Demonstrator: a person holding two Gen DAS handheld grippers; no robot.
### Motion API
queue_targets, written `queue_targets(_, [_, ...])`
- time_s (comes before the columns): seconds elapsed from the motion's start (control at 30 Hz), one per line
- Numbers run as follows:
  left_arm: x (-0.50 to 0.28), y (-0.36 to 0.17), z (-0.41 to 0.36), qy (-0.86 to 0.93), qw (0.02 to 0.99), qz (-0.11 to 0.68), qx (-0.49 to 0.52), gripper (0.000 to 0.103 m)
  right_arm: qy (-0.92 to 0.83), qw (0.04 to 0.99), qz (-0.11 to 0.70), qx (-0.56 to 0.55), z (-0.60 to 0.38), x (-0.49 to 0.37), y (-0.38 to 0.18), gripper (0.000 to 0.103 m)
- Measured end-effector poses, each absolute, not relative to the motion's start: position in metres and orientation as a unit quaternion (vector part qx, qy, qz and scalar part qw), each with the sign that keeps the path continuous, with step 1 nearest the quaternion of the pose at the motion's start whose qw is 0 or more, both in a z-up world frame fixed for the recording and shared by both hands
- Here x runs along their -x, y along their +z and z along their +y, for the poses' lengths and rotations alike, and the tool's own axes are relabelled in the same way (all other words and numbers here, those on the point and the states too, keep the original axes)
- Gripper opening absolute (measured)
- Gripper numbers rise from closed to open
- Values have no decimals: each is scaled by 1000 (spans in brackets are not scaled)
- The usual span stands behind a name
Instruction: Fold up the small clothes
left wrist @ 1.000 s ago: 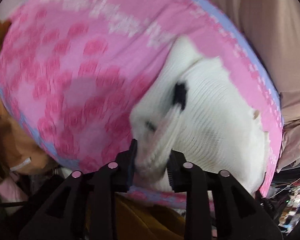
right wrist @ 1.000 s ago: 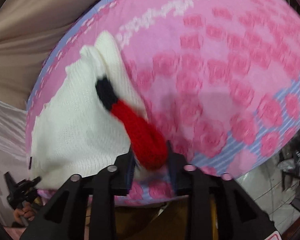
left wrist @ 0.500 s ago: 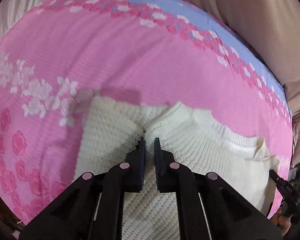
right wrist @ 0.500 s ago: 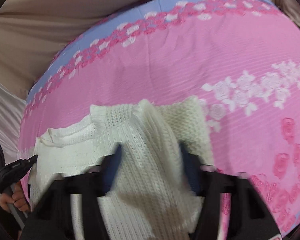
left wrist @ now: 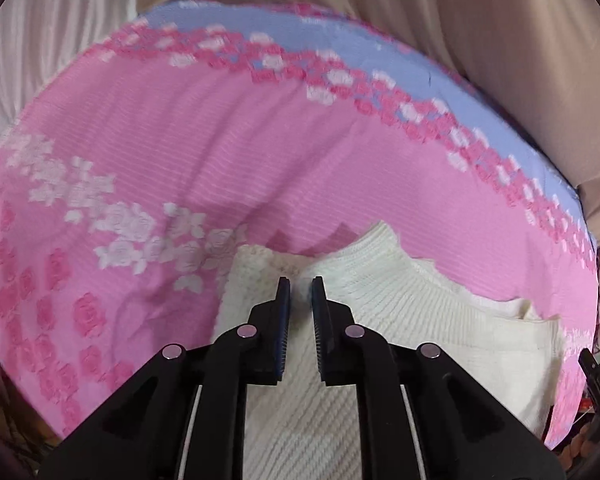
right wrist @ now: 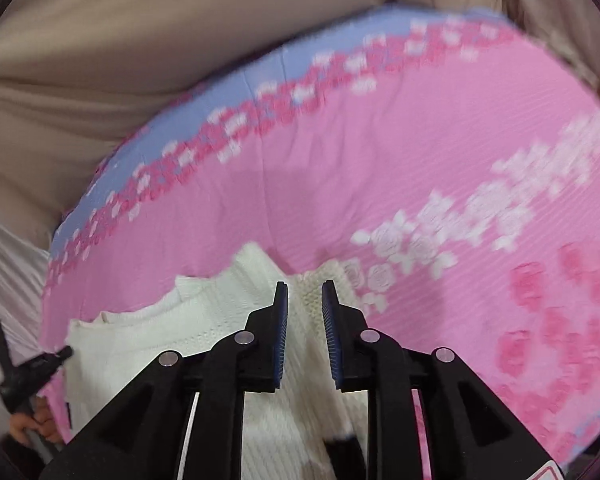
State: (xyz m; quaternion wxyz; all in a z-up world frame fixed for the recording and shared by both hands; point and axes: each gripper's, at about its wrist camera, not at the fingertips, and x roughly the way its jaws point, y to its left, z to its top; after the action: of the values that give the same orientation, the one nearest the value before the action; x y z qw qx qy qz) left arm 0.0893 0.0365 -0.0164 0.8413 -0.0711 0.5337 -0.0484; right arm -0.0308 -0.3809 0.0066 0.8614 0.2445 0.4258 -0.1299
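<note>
Left wrist view: the white sweater (left wrist: 400,320) lies flat on the pink blanket (left wrist: 220,152), directly under and ahead of the left gripper (left wrist: 300,292), its length running off to the right; the jaws stand a narrow gap apart with no knit caught between them, having just eased open a little. Right wrist view: the same sweater (right wrist: 148,344) spreads to the left and below the right gripper (right wrist: 305,296), so both grippers hover over its folded end; these jaws, too, have just been opening, stand slightly wider and hold nothing.
</note>
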Motion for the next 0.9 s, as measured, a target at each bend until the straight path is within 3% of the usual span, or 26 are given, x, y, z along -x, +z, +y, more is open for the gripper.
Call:
queue_targets(0.17, [-37,-8,-15,-124,828,545,47,11,39,846,496,-192,-267,29,-7,19])
queue_targets(0.27, [-20,-41,-40,-128,806,577,12,12,90,828,538,-133,-214,24,-39,7])
queue_targets(0.33, [-20,-53,-23,-105,802,588,21,12,54,827,545,-126,-231,33,-48,7])
queue_targets(0.47, [-25,-55,46,-41,809,583,58,10,-102,814,526,-223,-352,90,-56,6])
queue_targets(0.5, [-25,-59,61,-28,806,588,69,6,-113,810,520,-246,-375,107,-58,0])
queue_targets(0.57, [-23,-64,75,-37,803,587,96,4,-99,808,505,-287,-397,125,-61,0])
queue_targets(0.7, [-18,-53,65,-33,808,583,82,5,-111,824,515,-207,-364,110,-40,3])
queue_targets(0.73, [-10,-43,61,-39,809,579,100,6,-98,831,507,-208,-352,108,-35,12])
queue_targets(0.8, [-2,-31,65,-36,814,569,110,20,-52,843,495,-203,-321,95,-22,12])
queue_targets(0.9, [12,-33,85,-22,812,570,124,28,13,840,524,-142,-262,72,-30,12])
